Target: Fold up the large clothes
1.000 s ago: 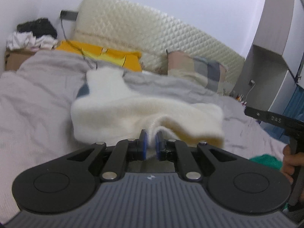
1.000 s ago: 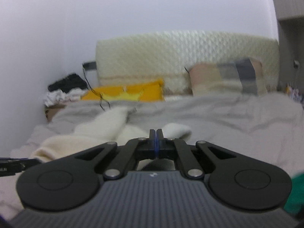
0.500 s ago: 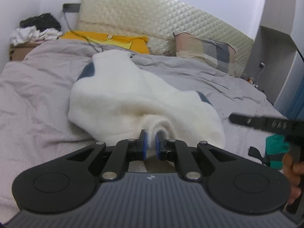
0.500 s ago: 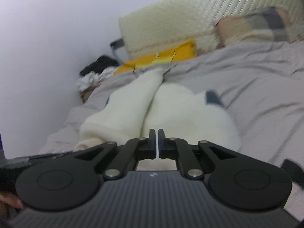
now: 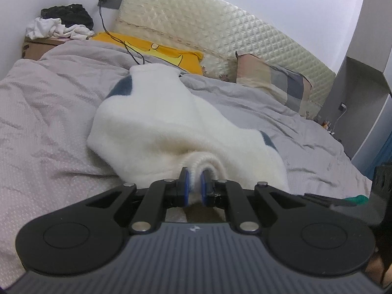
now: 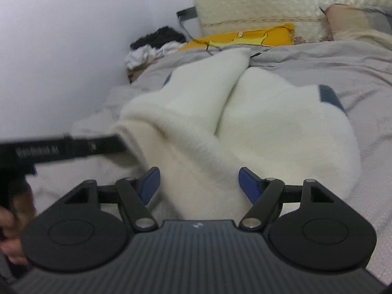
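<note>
Spreading my right gripper fingers over the white fleece sweater on the bed, left gripper clamping its hem, readying a second grasp.

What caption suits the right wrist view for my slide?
Right gripper, jaws just opened, above the white fleece garment on the grey bed.
</note>
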`<move>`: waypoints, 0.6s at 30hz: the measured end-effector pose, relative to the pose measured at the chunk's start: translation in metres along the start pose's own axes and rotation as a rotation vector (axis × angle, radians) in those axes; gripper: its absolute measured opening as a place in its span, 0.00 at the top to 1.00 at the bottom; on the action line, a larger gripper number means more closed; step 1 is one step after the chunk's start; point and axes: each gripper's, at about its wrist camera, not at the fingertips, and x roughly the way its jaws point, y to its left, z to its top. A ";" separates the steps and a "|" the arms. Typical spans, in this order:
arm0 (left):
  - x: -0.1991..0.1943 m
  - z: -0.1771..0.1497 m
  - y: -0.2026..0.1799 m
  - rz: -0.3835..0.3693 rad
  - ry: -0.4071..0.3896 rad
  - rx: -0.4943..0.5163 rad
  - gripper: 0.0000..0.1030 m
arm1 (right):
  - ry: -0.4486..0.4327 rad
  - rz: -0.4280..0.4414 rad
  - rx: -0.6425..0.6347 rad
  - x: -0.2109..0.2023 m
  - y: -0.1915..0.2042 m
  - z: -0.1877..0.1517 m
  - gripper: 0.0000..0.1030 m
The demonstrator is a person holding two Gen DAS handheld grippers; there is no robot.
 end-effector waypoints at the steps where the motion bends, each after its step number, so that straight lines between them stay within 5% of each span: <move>1: 0.000 0.000 0.001 0.001 0.001 -0.004 0.89 | 0.009 -0.006 -0.016 0.004 0.001 -0.001 0.29; 7: 0.001 0.000 0.004 0.004 0.003 -0.031 0.89 | 0.051 -0.073 -0.023 0.018 0.000 -0.005 0.32; 18: -0.002 0.000 0.008 0.020 -0.015 -0.080 0.89 | 0.096 0.010 -0.165 0.015 0.027 -0.011 0.29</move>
